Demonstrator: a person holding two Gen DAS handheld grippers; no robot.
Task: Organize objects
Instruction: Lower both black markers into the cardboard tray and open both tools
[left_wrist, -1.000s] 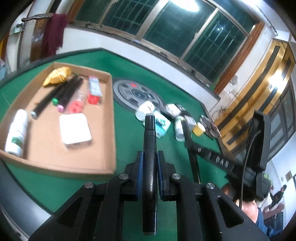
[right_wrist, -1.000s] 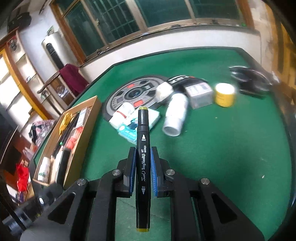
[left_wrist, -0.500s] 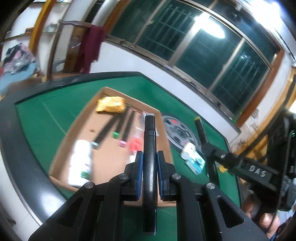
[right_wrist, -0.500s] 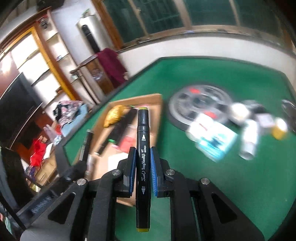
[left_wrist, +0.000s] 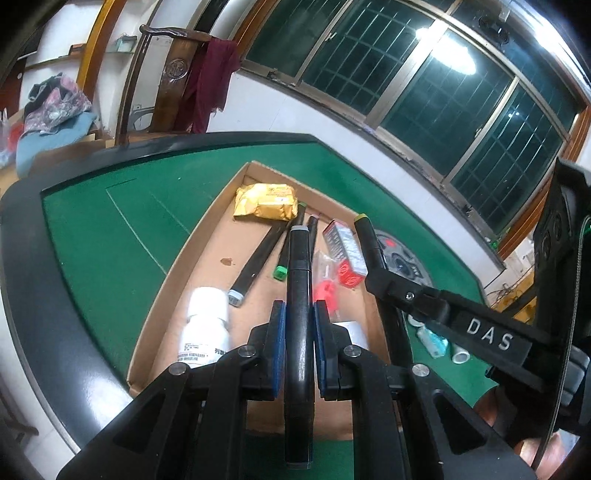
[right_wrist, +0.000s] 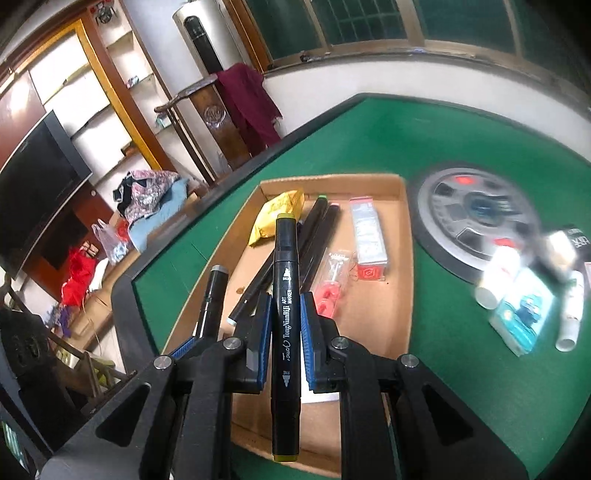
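Green felt covers the tabletop (left_wrist: 110, 240), where a shallow cardboard tray (right_wrist: 402, 295) sits beneath two hand-held claws. Seen from its own wrist camera, the left claw (left_wrist: 299, 332) is clamped on a black marker with a grey cap (left_wrist: 298, 295), blue pads pressing both sides of the barrel, which points out over the tray. The right claw (right_wrist: 283, 325) likewise grips a black art marker with an olive-yellow cap (right_wrist: 284, 295), its white lettering facing the camera, held above the tray's near half. Inside the tray lie a yellow foil packet (left_wrist: 266, 202) at the far end, several black markers (left_wrist: 258, 262) laid side by side just beside it, a red-and-silver box (right_wrist: 367, 236), a clear packet with red parts (right_wrist: 332, 284) and a white bottle (left_wrist: 207, 325) near the left wall. Outside the tray, to its right on the felt, rest a round grey disc (right_wrist: 476, 221) and a blurred cluster of small bottles and a teal-and-white pack (right_wrist: 521, 321). A wooden chair draped in maroon cloth (right_wrist: 251, 103) stands beyond the tabletop's edge.
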